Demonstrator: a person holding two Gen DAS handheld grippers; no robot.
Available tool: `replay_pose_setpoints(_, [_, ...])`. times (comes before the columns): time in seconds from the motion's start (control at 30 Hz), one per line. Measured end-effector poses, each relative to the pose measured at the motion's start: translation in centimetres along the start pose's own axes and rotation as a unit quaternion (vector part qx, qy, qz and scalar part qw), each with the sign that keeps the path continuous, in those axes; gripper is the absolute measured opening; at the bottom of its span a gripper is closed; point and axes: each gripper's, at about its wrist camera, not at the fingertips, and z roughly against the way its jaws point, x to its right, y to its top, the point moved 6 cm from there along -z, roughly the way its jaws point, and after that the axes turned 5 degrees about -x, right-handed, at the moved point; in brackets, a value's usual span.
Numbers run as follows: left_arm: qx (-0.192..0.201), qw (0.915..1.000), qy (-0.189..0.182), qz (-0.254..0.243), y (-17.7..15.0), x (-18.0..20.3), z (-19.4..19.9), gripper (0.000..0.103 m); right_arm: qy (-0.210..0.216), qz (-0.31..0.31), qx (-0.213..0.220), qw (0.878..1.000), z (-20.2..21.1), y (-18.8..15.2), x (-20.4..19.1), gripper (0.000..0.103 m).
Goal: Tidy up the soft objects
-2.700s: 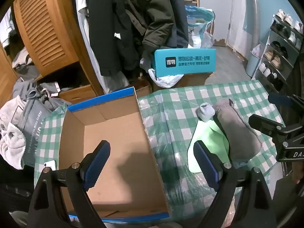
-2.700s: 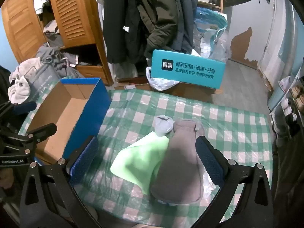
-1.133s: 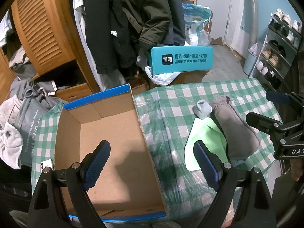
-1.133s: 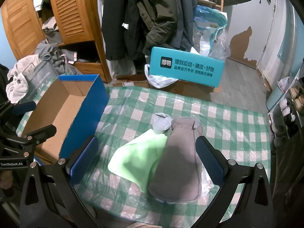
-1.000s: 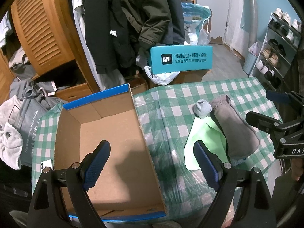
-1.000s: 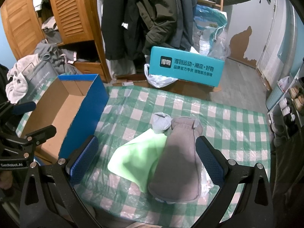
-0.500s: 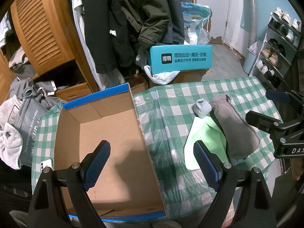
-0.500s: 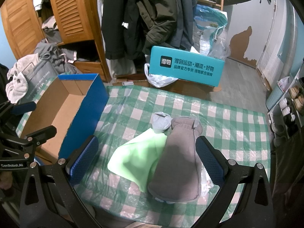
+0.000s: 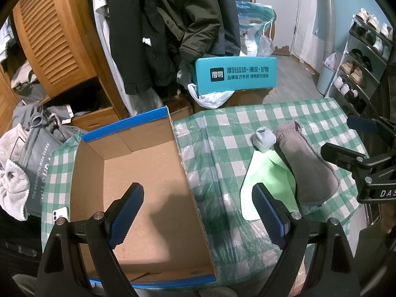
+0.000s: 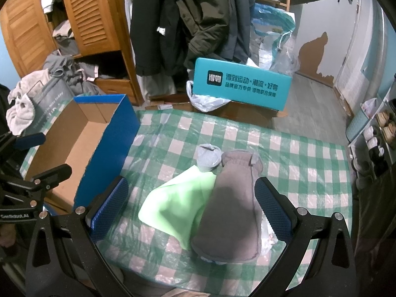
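Landmark: open cardboard box with blue outer walls (image 9: 138,173), set on the left part of the bench under a green-and-white checked plastic cloth (image 9: 222,148). Box interior bare.

Right of the box, well apart from it: pale green square cloth (image 10: 178,200) lying flat; long grey fleece pouch (image 10: 232,205) lying over the cloth's right edge; small balled grey sock (image 10: 208,157) touching the far ends of both. White crumpled item partly hidden under the pouch's near end; not identifiable.

Left hand-held gripper (image 9: 195,215): jaws spread wide, holding nothing, hovering over the box's near right wall. Right hand-held gripper (image 10: 190,208): jaws spread wide, holding nothing, poised above cloth and pouch.

Beyond the bench: teal printed carton (image 10: 241,86), hanging dark coats (image 10: 185,19).
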Motion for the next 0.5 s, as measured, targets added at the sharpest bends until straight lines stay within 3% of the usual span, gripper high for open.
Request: replay_pose_setpoints(0.5, [-0.018,0.9998,-0.006,-0.005,-0.4,0.6,-1.1,0.09,-0.007,-0.014,-0.016,1.0,-0.7,-0.3,1.4,0.101])
